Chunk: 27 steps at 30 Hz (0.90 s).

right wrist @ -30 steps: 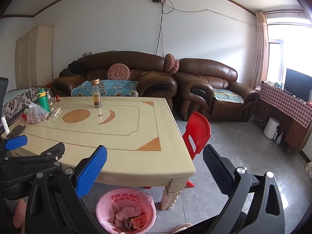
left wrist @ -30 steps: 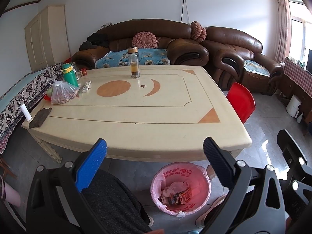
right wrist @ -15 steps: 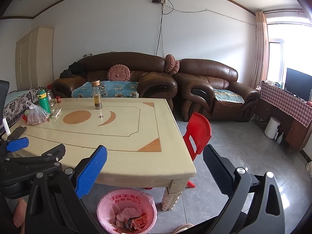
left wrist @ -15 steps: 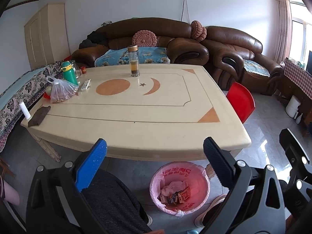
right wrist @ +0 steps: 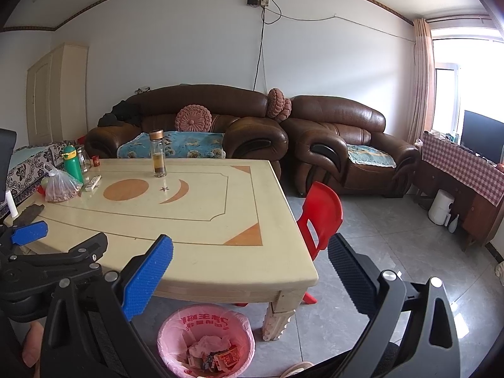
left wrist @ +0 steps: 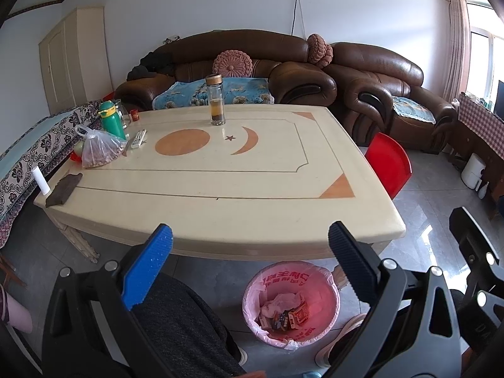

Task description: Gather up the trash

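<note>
A pink-lined trash bin [left wrist: 291, 304] stands on the floor under the near edge of the cream table [left wrist: 220, 186]; wrappers and crumpled paper lie inside it. It also shows in the right wrist view [right wrist: 206, 343]. My left gripper [left wrist: 250, 249] is open and empty, held above the bin and in front of the table edge. My right gripper [right wrist: 250, 263] is open and empty, over the table's near right corner. The left gripper's blue finger [right wrist: 30, 233] shows at the left of the right wrist view.
On the table [right wrist: 189, 220] stand a glass bottle [left wrist: 215, 99], a green flask [left wrist: 110, 119], a plastic bag of food [left wrist: 97, 151], a remote [left wrist: 138, 138], a dark cloth [left wrist: 63, 184] and a white tube [left wrist: 40, 181]. A red chair [left wrist: 389, 163] stands at its right. Brown sofas [left wrist: 252, 69] are behind.
Both views have shifted slightly: the table and bin sit a little higher and farther. Both grippers stay open and empty.
</note>
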Each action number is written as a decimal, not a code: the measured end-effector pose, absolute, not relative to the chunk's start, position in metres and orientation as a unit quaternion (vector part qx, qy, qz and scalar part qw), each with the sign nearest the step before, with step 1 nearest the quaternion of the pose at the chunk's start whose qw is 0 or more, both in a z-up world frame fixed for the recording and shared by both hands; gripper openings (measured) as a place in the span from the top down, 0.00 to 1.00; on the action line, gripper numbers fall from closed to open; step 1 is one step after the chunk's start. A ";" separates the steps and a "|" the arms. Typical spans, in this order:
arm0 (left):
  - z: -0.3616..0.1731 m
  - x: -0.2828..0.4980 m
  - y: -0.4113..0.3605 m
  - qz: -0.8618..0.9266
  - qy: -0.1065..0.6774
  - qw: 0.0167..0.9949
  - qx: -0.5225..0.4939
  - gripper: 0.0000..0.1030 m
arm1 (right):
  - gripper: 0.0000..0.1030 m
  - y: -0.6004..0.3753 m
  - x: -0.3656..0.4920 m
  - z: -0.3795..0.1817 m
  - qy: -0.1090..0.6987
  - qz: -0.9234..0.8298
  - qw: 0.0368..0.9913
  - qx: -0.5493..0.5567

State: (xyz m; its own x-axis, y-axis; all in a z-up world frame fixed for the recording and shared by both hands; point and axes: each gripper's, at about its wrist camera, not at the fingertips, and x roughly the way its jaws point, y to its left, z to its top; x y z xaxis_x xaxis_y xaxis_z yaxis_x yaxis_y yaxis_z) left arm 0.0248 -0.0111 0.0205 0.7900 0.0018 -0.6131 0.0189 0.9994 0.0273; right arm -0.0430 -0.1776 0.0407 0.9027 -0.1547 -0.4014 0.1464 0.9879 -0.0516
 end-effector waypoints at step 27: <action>0.019 0.022 -0.011 -0.006 0.324 0.946 0.021 0.06 | 0.06 -0.181 -0.044 0.042 0.206 -0.075 0.976 -0.002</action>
